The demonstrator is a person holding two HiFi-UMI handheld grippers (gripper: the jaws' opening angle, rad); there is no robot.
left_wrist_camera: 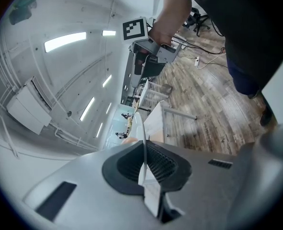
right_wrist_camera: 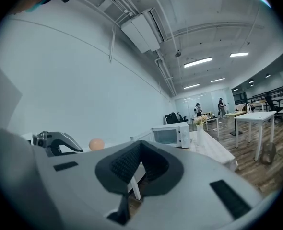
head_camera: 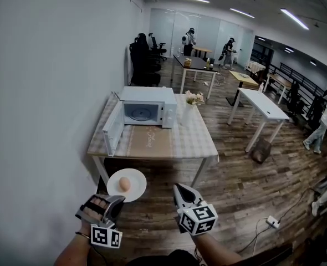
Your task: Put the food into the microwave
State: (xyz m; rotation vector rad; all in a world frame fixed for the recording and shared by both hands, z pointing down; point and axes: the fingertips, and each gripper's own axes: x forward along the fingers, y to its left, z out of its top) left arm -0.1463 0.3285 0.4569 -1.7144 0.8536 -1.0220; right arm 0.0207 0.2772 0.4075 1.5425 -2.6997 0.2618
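- The egg-shaped food (head_camera: pixel 124 184) lies on its side in the middle of the white plate (head_camera: pixel 137 176). Its long axis runs roughly from the person toward the table (head_camera: pixel 191 143).
- The plate is held level in the air, short of the table's near edge.
- The left gripper (head_camera: pixel 115 201) is clamped on the plate's near rim. The right gripper (head_camera: pixel 179 189) has its jaws together on nothing.
- The microwave (head_camera: pixel 152 107) on the table faces the person, with its door (head_camera: pixel 112 131) swung open to the left.
- The left gripper view shows the plate edge-on as a thin line, and the food is only a pale sliver beside it.
- The right gripper view shows the food from the side, but that gripper's own body cuts off the plate.
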